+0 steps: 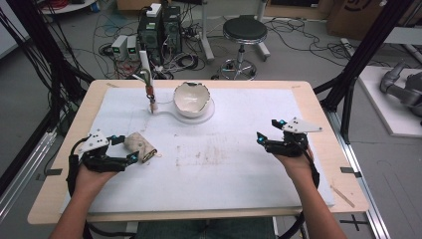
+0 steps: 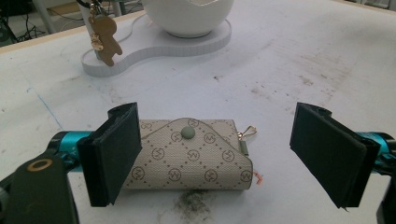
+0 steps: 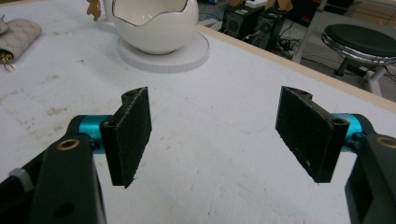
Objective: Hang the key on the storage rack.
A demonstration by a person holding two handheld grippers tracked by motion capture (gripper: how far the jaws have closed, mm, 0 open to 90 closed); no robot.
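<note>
A beige patterned wallet with a green snap lies flat on the white mat, also at the left in the high view. My left gripper is open with its jaws on either side of the wallet, not touching it; from above it sits at the mat's left. My right gripper is open over bare mat, at the right in the high view. A white eggshell-shaped bowl rests on a white base at the back. A brown figure charm hangs from a small stand.
The white mat covers a wooden table. Beyond the far edge are computer towers, cables and a black stool. Dark frame posts stand at both sides.
</note>
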